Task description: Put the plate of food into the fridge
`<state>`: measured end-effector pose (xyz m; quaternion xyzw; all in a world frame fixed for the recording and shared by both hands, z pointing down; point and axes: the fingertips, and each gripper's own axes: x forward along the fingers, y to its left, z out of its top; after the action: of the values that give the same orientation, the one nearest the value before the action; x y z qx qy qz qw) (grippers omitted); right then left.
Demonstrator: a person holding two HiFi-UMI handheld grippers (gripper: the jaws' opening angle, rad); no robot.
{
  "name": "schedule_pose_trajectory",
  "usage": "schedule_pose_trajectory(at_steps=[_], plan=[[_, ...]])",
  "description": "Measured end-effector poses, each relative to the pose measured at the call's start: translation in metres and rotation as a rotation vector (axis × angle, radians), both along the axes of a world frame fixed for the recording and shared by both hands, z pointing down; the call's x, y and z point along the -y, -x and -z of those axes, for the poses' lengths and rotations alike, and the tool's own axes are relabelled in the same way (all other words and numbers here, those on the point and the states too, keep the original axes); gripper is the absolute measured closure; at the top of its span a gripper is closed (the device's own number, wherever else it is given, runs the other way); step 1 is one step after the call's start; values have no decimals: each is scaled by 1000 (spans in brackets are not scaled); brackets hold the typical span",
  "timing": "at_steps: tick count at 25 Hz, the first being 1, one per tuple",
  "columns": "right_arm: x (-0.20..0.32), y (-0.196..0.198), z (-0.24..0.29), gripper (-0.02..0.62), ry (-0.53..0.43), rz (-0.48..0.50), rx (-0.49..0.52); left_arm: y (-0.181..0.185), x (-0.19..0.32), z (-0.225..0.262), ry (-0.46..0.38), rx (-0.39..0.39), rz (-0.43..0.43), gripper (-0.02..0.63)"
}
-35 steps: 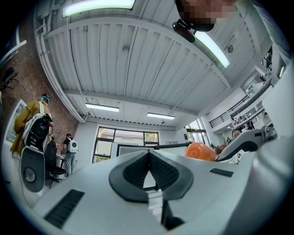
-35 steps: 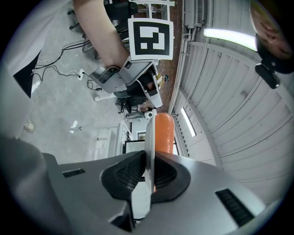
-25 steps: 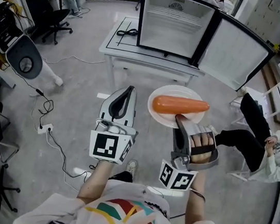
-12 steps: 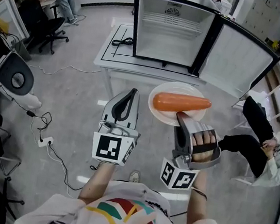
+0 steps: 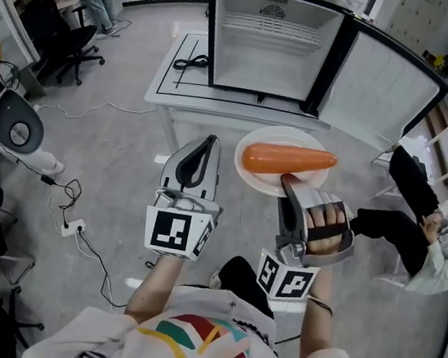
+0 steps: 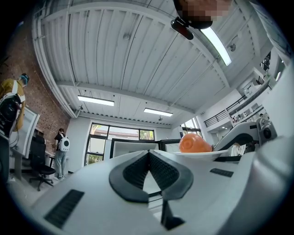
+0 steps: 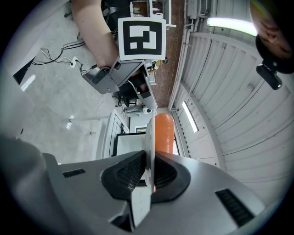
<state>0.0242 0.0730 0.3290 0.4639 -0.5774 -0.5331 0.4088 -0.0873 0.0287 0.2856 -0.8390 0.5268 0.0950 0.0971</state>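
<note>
In the right gripper view, the rim of the plate (image 7: 149, 133) is seen pinched edge-on by the right gripper (image 7: 148, 173). The head view only hints at that. The plate and its carrot (image 5: 288, 159) are held mid-frame, below the open fridge (image 5: 269, 43) on the white table (image 5: 180, 84). The left gripper (image 6: 148, 155) is closed and empty. The floor (image 5: 121, 142) is grey, probably concrete.

1. A round white plate (image 5: 254, 178) is held level by its near rim, short of the fridge (image 5: 267, 55).
2. An orange carrot (image 5: 287, 159) is laid across it.
3. The fridge door (image 5: 384, 85) is swung open.
</note>
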Motion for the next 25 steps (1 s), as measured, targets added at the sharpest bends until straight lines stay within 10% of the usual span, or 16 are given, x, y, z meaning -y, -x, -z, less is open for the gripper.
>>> schedule_pose_trajectory(at_steps=[25], plan=[[129, -11, -3, 568, 4, 53, 4, -6, 122, -1, 3, -4, 56, 601]])
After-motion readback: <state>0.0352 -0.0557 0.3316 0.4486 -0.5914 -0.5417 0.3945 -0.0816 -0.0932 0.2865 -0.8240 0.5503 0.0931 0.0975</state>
